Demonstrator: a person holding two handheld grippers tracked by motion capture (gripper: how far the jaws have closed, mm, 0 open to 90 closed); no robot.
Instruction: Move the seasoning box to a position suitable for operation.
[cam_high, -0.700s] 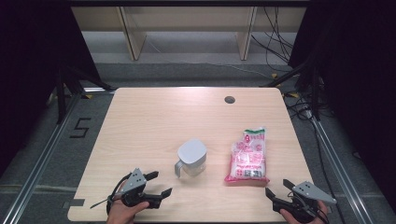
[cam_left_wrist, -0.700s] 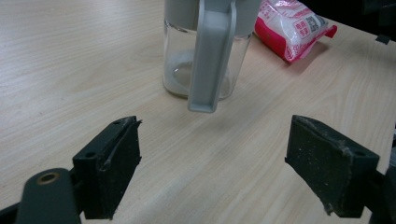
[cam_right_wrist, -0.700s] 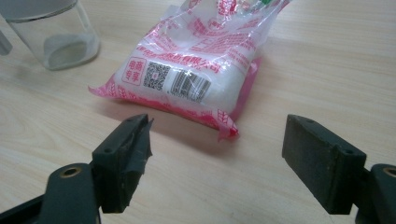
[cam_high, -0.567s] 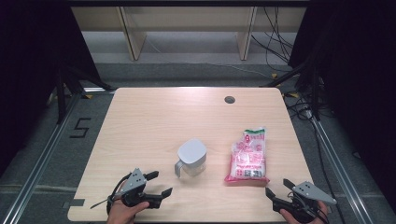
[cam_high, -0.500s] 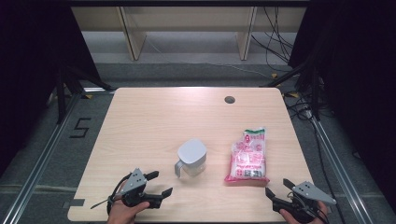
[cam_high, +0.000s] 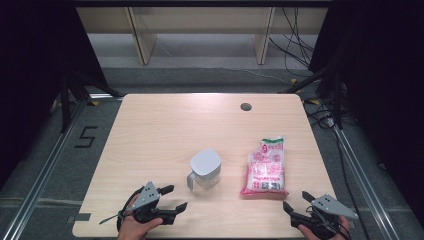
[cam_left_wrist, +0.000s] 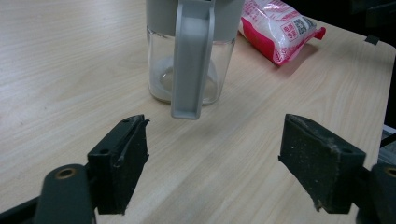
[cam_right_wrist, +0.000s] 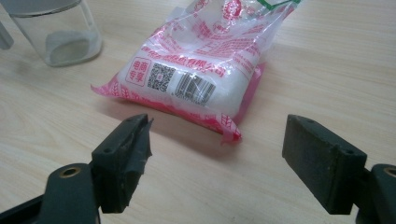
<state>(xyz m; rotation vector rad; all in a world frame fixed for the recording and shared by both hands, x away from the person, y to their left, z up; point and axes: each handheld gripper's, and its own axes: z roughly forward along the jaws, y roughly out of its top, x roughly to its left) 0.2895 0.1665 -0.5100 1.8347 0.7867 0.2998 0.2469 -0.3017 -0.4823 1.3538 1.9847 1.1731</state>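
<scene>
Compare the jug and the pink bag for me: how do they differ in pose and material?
The jug stands upright; the pink bag lies flat. The jug is rigid clear glass with a grey lid and handle; the bag is soft printed plastic, white-filled, bearing a barcode. The jug sits ahead of the left tongs, the bag ahead of the right tongs. Both rest untouched on the table, side by side.

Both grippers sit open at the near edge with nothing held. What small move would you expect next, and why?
Probably the left gripper eases forward to the jug: its open jaws already face the handle, which points back at it. The right gripper is just as open before the bag, so it could go first.
</scene>
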